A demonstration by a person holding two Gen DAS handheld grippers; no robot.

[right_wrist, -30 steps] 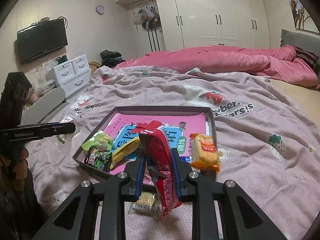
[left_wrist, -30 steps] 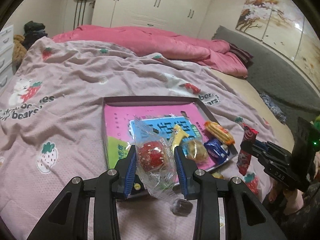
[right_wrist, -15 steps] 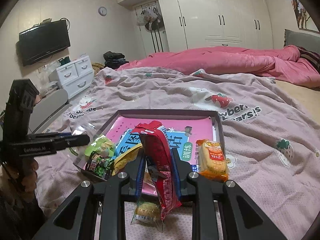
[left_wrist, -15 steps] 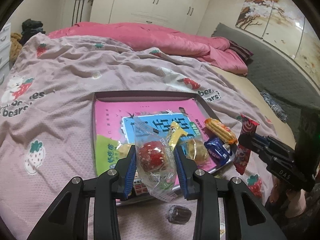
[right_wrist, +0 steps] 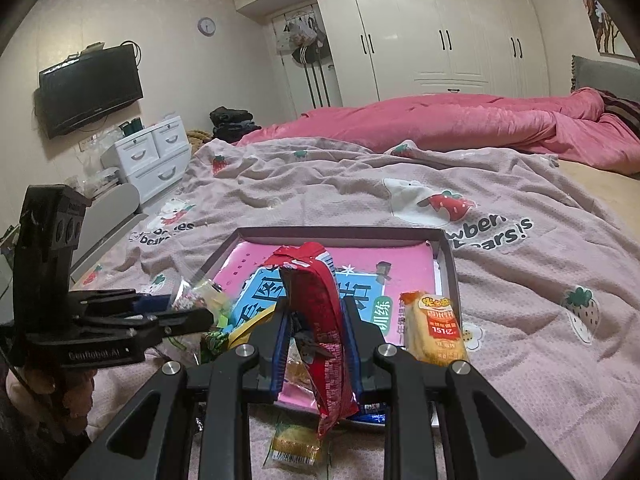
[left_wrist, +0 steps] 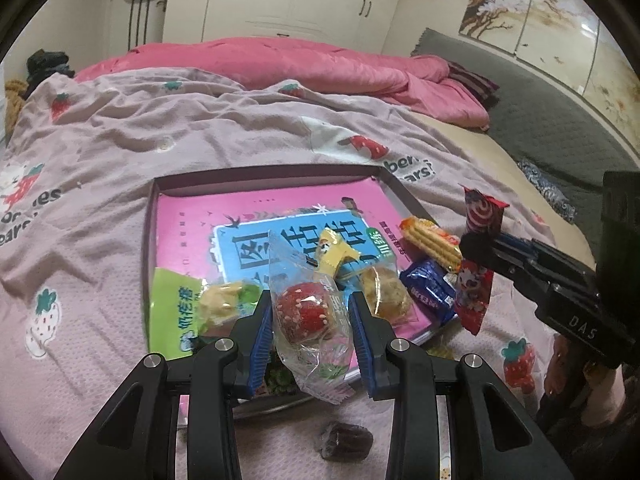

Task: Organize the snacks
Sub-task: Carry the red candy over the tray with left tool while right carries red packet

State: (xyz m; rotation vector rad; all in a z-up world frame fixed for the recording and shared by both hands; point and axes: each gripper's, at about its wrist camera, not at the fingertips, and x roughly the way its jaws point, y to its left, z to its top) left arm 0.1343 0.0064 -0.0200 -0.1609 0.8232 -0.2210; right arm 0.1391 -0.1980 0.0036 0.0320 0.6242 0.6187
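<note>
Clear wrapper, red ball snack [left_wrist: 306, 312] clamped in left tongs [left_wrist: 312, 316], brought lower over the tray [left_wrist: 149, 216].
Right tongs [right_wrist: 316, 332], just beside it, held the red packet [right_wrist: 320, 320] squeezed narrow; both snacks seemed ready for dropping.

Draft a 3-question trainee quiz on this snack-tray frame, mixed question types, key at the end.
1. True or false: the left claw grips a clear wrapper with a red, strawberry-like sweet.
2. The right claw is shut on which item? A) the orange cracker pack B) the red packet C) the blue packet
3. Fill in: the dark brown sweet lies on the ____, outside the tray.

Key: 1 true. 2 B: the red packet; the orange cracker pack and the blue packet lie at the tray's edge. 3 blanket.
</note>
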